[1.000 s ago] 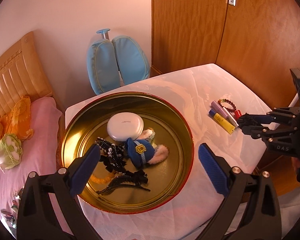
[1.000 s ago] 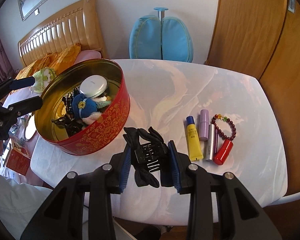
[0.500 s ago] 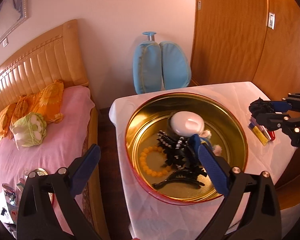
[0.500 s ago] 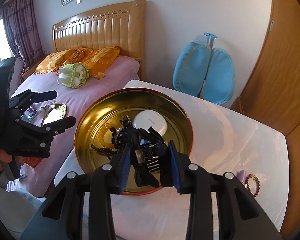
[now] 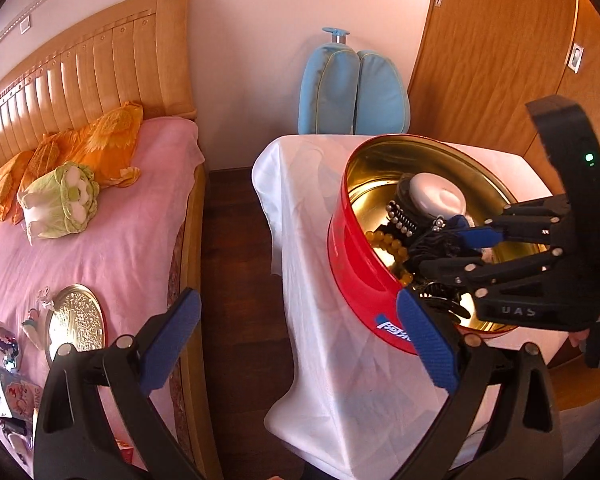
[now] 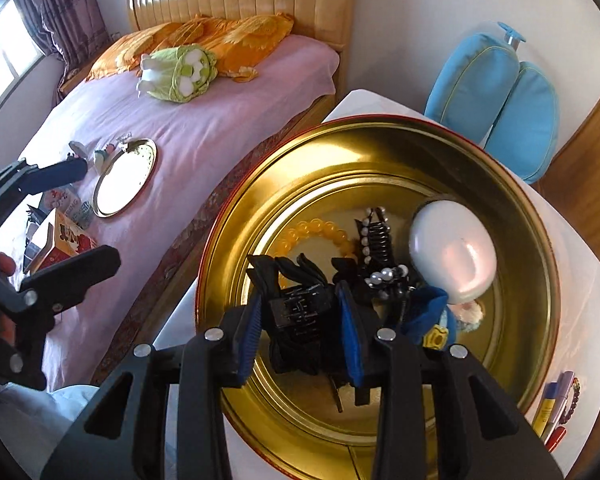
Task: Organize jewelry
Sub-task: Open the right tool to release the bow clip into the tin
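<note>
A round red tin [image 5: 352,280] with a gold inside [image 6: 512,216] stands on the white-clothed table. In it lie a white compact [image 6: 452,252], a yellow bead bracelet [image 6: 320,232], a pearl hair clip [image 6: 376,240], black clips and a blue plush toy [image 6: 432,316]. My right gripper [image 6: 300,328] is shut on a black bow hair clip [image 6: 296,312] and holds it over the tin's inside; it also shows in the left wrist view [image 5: 444,248]. My left gripper [image 5: 296,340] is open and empty, to the left of the tin, over the gap between bed and table.
A pink bed [image 5: 100,248] with orange pillows and a green plush lies left of the table. A gold tin lid [image 6: 124,176] and small items lie on the bed. Tubes and a dark bead bracelet [image 6: 560,408] lie on the table right of the tin. A blue bag [image 5: 352,84] stands behind.
My right gripper carried the black bow clip from the table to over the tin and lower into it. My left gripper moved left, away from the tin toward the bed.
</note>
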Available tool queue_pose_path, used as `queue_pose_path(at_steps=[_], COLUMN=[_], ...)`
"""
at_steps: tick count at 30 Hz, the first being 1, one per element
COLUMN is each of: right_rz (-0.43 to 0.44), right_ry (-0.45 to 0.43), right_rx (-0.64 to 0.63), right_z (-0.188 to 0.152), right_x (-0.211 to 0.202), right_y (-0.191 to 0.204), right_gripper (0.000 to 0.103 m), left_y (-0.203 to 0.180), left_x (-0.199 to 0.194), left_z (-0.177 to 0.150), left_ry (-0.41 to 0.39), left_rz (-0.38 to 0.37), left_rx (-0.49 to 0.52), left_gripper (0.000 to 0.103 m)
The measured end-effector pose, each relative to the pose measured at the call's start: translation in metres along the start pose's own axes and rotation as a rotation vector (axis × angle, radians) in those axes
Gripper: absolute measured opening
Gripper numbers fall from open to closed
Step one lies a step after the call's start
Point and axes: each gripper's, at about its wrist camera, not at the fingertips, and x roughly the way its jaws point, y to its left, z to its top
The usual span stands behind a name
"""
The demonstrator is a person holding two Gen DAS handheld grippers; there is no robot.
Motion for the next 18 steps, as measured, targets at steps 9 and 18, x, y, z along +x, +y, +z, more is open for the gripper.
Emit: queue_pose_path(at_steps=[9, 18], right_rz=[-0.039, -0.066], right_ry=[0.092, 0.052], right_rx=[0.033, 0.063], right_z=[-0.002, -0.009], right_x=[0.027, 0.013], right_y=[-0.006, -0.014], right_gripper=[0.039, 0.075], left_y=[0.012, 0.0], left_x=[0.0, 0.001], left_z=[-0.002, 0.001], left_ry=[0.001, -0.001], left_rz=[-0.029, -0.052], left_rx=[0.005, 0.034], left_gripper=[0.096, 0.096])
